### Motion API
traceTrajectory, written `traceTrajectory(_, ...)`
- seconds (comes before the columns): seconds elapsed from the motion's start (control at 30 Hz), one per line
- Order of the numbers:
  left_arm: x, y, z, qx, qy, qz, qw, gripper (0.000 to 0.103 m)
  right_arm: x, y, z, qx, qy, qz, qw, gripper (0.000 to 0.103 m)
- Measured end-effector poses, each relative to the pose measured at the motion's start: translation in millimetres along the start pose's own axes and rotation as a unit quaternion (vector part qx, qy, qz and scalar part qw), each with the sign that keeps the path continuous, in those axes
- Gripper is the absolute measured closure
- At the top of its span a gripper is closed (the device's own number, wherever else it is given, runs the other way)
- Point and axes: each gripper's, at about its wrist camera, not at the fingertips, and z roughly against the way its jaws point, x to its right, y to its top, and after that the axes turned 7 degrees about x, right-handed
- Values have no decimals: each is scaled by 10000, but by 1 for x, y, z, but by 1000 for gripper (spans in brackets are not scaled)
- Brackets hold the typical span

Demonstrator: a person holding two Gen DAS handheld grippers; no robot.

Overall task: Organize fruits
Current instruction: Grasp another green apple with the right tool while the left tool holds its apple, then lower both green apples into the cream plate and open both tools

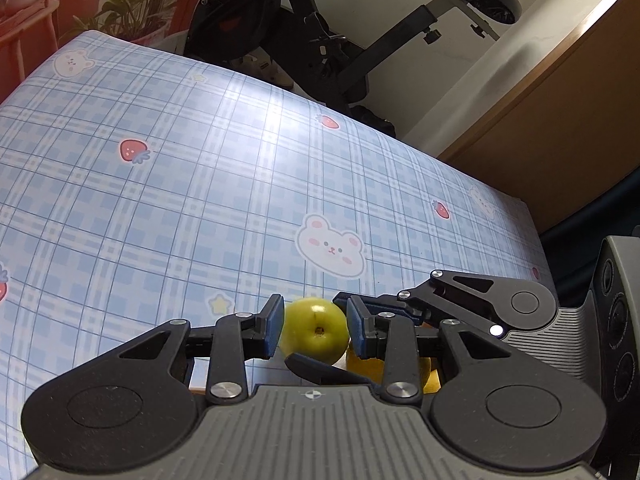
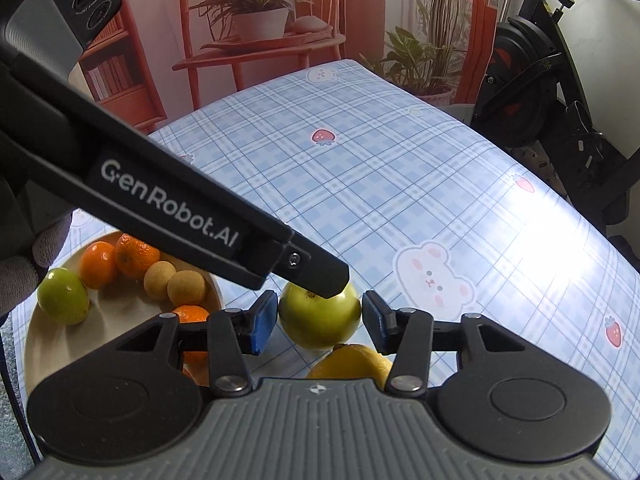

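Two black two-finger grippers at one round green apple, on a blue plaid tablecloth with bears and strawberries.

Left gripper (image 1: 315,327): blue pads pressed on both sides of the green apple (image 2: 320,316), clamped on it. Right gripper (image 2: 319,321): jaws parted around the same apple, a gap showing at its right pad; whether the left pad touches cannot be told. Yellow lemon (image 2: 352,362) just beside the apple, nearer the camera. Beige round plate (image 2: 36,340) of oranges, a green fruit and tan fruits, left of the apple. Tablecloth (image 2: 400,184).

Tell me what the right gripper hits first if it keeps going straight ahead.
Probably the green apple, already between the right gripper's open jaws, with the left gripper clamped on it.
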Motion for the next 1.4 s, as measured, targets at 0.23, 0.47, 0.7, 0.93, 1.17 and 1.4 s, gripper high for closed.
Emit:
traceTrajectory(0.23,-10,-6,-5,-60,16,108,9999,71,3,0,-3,-115,-2,-88,9999,53)
traceTrajectory(0.47,-14,-7,-5,16,-26,180,9998,71,4,-4,-7,-181,-15,-163,9997,52)
traceTrajectory(0.7,-8,-7,4,68,-49,130,9999,79,-1,-6,2,-10,-43,-127,9999,54)
traceTrajectory(0.93,4,-10,35,167,-114,-76,9998,79,-13,-3,26,243,27,-203,9995,54)
traceTrajectory(1.17,7,-24,73,231,-63,-210,9995,79,-42,-5,46,441,148,-124,9988,53)
traceTrajectory(1.4,-3,-47,108,266,166,-336,9989,79,-80,-10,46,607,332,-57,9976,53)
